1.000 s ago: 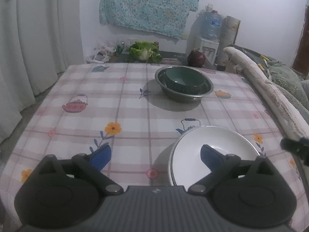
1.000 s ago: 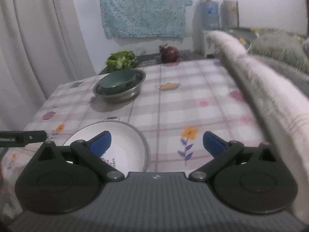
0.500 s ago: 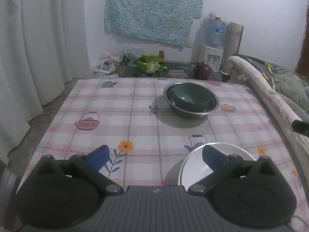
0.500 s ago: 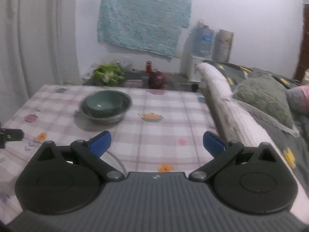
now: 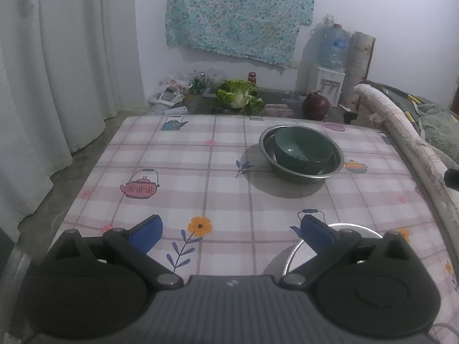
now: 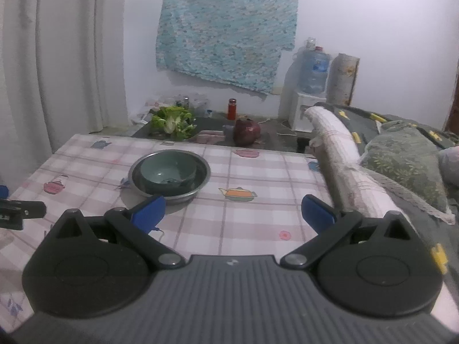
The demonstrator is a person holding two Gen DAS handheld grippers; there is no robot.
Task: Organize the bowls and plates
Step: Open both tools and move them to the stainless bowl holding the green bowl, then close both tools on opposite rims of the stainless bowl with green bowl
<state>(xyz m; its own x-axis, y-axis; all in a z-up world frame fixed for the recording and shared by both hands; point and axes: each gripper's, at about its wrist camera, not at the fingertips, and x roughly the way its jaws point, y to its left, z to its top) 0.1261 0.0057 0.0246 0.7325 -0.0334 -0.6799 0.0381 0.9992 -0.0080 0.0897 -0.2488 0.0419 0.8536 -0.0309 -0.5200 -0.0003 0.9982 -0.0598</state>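
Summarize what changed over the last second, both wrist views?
Both grippers pulled back and up from the table. The left gripper withdrew from the white plate, now only a sliver at its right finger; the plate left the right gripper view entirely. Both stayed open and empty. The green bowl stays nested in the steel bowl on the checked tablecloth.

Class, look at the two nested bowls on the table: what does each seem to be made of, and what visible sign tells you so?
Outer bowl: probably stainless steel, shiny grey, with a thin bright reflective rim. Inner green bowl: likely glazed ceramic, though possibly melamine; it has a thicker wall and a smooth dark green gloss with a small highlight.
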